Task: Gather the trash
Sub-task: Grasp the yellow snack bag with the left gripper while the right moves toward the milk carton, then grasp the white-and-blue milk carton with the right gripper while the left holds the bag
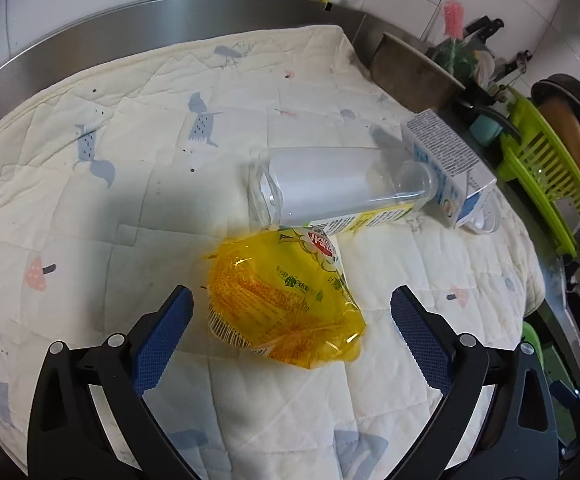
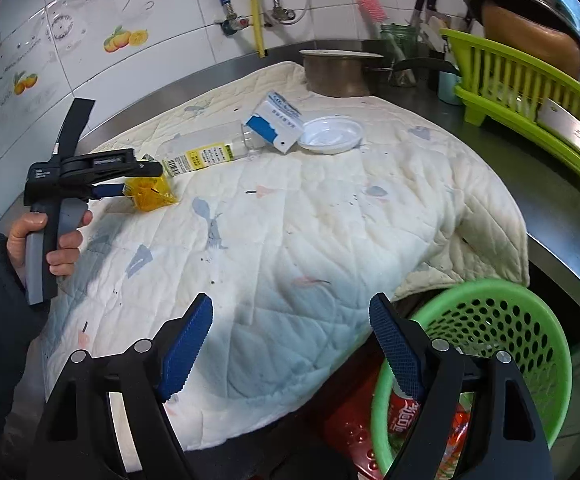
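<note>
A crumpled yellow plastic wrapper (image 1: 281, 304) (image 2: 153, 194) lies on the quilted cloth (image 1: 89, 200) (image 2: 290, 220). My left gripper (image 1: 290, 292) (image 2: 141, 180) is open wide around it, a blue pad on each side, neither pressing on it. Just behind lie a clear plastic bottle (image 1: 330, 188) (image 2: 209, 150) on its side, a blue-and-white carton (image 1: 446, 156) (image 2: 275, 122) and a white plastic lid (image 2: 330, 134). My right gripper (image 2: 292, 300) stands open and empty over the cloth's near edge, beside a green perforated basket (image 2: 490, 328) that holds a red cola can (image 2: 404, 412).
A metal pot (image 2: 338, 72) stands at the back of the steel counter. A green dish rack (image 2: 530, 92) with pans fills the right side. A person's hand (image 2: 57, 240) grips the left gripper's handle. The tiled wall with pipes runs behind.
</note>
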`<state>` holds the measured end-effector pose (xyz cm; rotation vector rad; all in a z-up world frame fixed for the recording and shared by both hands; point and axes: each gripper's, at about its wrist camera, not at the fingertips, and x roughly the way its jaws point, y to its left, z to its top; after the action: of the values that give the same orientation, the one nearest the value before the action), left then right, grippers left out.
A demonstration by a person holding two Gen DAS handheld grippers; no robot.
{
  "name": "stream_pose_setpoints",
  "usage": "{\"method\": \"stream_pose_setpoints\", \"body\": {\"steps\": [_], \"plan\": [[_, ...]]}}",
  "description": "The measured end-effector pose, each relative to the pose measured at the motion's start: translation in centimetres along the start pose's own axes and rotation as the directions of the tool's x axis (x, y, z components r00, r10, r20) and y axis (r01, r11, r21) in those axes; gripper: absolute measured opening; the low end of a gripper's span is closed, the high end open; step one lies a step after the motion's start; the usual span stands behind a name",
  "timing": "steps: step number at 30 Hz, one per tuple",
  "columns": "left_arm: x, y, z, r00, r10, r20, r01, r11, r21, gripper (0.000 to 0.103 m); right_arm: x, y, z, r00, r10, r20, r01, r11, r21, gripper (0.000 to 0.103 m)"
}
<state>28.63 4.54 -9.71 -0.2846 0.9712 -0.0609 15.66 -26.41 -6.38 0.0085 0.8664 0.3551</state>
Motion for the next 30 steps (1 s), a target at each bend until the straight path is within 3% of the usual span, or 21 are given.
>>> {"method": "stream_pose_setpoints", "body": {"steps": [4,9,15,23,30], "plan": [[0.5,-0.4,-0.3,1.000,0.011,-0.001,-0.011,1.000,0.005,0.096,1.1,0.6,0.9,1.000,0.004,-0.008,-0.004,1.000,-0.024,0.078],[1.1,-0.4,-0.4,1.000,0.006,-0.015,-0.006,1.000,0.003,0.078,2.3,1.0,2.3,1.000,0.002,-0.010,-0.002,0.999,-0.045,0.078],[0.9,0.1,-0.6,1.000,0.008,-0.002,-0.008,1.000,0.000,0.065,3.3,1.5,4.9,1.000,0.000,-0.003,-0.001,0.997,-0.075,0.078],[-0.6,0.6,-0.7,0.999,-0.050,0.005,0.050,0.999,0.004,0.035,5.6,3.3,11.4,1.000,-0.020,0.016,0.022,0.993,-0.117,0.078],[-1.8,1.0,-1.4,0.994,-0.108,0.010,0.108,0.994,0.007,0.026,10.0,5.4,18.0,0.994,-0.107,-0.006,0.105,0.980,-0.170,0.072]]}}
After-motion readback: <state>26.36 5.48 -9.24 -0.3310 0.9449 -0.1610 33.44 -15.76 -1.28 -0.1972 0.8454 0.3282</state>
